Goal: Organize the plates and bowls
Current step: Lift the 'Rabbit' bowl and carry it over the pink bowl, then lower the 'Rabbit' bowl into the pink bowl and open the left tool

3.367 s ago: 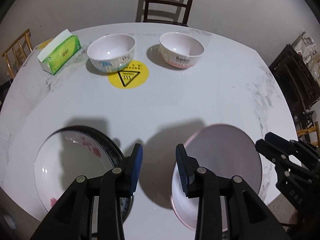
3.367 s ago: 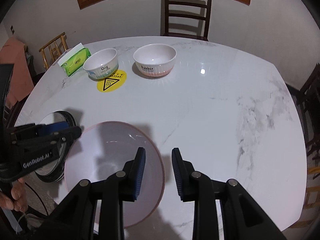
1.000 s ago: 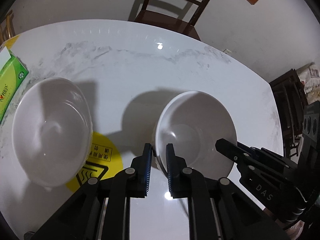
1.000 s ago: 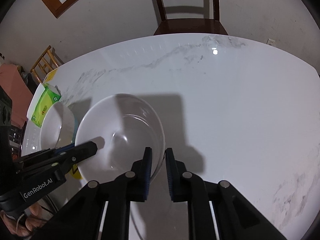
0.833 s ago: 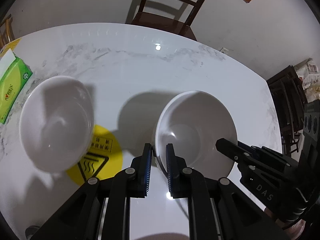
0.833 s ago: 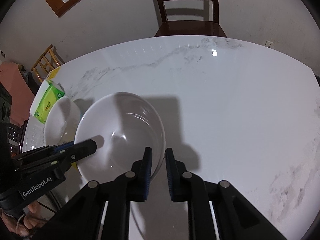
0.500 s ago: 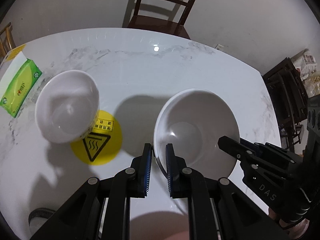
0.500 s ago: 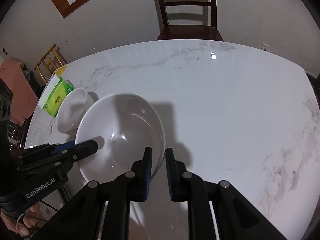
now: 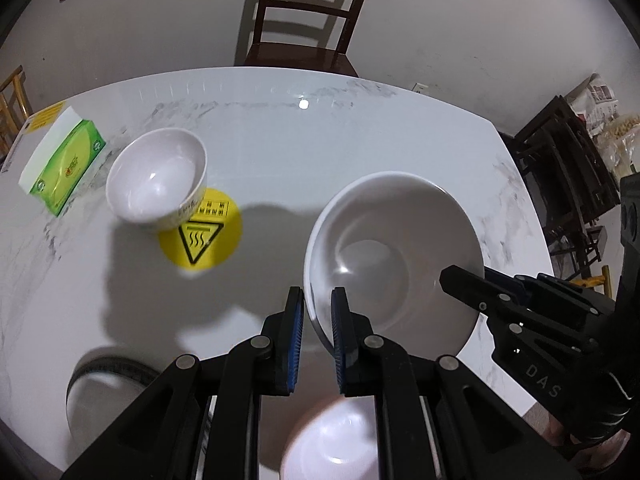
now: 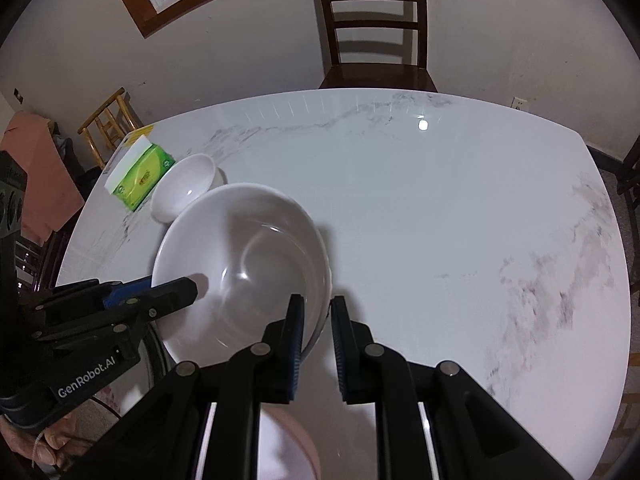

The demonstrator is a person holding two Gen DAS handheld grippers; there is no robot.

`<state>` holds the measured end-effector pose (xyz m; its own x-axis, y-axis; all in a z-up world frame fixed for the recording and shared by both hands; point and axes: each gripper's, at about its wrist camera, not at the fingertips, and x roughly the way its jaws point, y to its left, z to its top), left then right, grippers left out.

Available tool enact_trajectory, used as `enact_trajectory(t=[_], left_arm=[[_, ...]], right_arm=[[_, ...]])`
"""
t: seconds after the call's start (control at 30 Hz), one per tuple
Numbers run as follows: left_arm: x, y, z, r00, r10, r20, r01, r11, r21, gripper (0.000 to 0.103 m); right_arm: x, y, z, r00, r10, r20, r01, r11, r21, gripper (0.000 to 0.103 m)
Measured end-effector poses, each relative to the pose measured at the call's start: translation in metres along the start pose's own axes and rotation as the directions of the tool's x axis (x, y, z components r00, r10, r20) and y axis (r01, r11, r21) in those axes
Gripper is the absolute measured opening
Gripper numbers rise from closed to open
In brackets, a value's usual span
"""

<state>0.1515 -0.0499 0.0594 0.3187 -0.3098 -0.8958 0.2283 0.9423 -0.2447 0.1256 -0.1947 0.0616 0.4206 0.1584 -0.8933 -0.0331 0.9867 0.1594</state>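
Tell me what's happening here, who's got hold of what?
A person holds a gripper in each hand, and both clamp one large white bowl by opposite sides of its rim: the left gripper and the right gripper. The bowl hangs above the marble table. A smaller bowl sits beside a green tissue box, and two plates lie near the table's near edge.

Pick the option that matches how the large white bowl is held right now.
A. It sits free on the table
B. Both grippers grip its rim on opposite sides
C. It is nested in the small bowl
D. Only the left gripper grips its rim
B: the left gripper and the right gripper each pinch the rim of the large white bowl from opposite sides.
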Motion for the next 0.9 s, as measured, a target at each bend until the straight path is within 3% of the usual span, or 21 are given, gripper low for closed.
enact_trajectory(t=[0.4,0.9], left_arm=[[-0.025,-0.001,-0.071,0.999,-0.013,-0.035,0.013,1.0,0.002,0.011],[-0.014,0.003,-0.14,0.994,0.016,-0.11,-0.015,1.0,0.007,0.011]], right_arm=[[-0.037,0.024,-0.069,1.0,0.003,-0.013,-0.004,1.0,-0.026,0.014],[-0.024,0.032,-0.142,0.995,0.025,-0.096,-0.027,1.0,-0.013,0.014]])
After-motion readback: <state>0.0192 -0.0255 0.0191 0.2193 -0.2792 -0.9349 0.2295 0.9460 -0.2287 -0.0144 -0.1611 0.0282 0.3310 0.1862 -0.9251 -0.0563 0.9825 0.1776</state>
